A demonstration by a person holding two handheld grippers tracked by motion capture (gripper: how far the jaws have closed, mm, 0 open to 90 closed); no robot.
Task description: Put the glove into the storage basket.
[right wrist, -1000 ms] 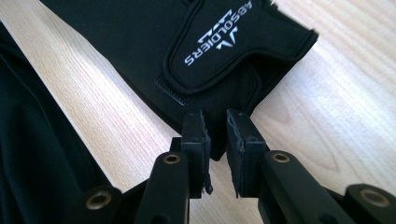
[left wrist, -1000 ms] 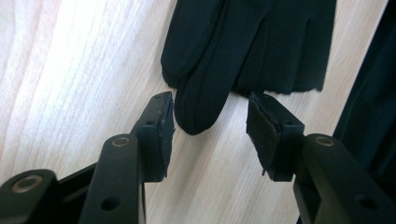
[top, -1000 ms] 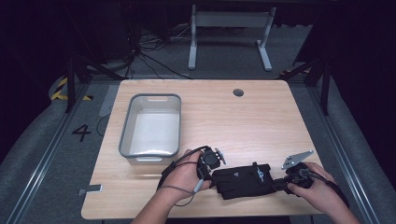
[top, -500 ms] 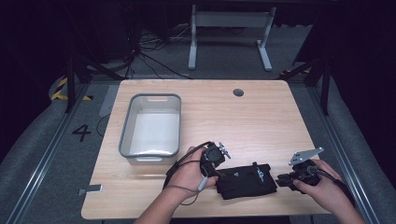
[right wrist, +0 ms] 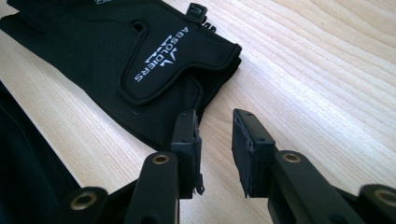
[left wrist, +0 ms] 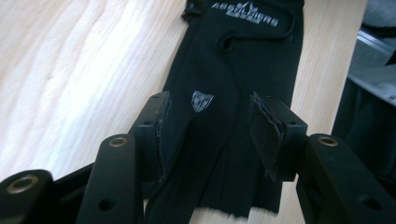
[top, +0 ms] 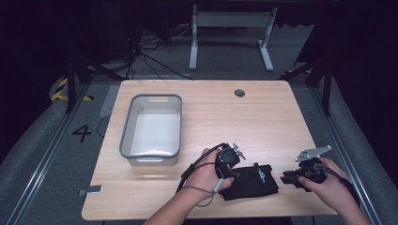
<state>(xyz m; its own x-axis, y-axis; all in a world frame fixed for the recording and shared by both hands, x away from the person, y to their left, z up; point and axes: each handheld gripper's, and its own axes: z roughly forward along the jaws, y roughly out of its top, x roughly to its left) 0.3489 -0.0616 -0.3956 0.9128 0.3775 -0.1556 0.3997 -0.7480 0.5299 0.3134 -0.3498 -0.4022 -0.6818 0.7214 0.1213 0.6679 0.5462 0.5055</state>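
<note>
Wooden table (top: 281, 122), dark room, left jaws astride black glove (left wrist: 233, 70), right jaws opening, empty.

On the tabletop (top: 263, 117), the bin (top: 151, 128) sits left of centre. The glove (top: 251, 181) lies flat near the near edge, right of the bin and nearer than it. The left gripper (top: 228, 157) stands at the glove's left end (its fingers (left wrist: 159, 126) either side of the cloth), the right gripper (top: 287, 178) just right of the glove, apart from it.
</note>
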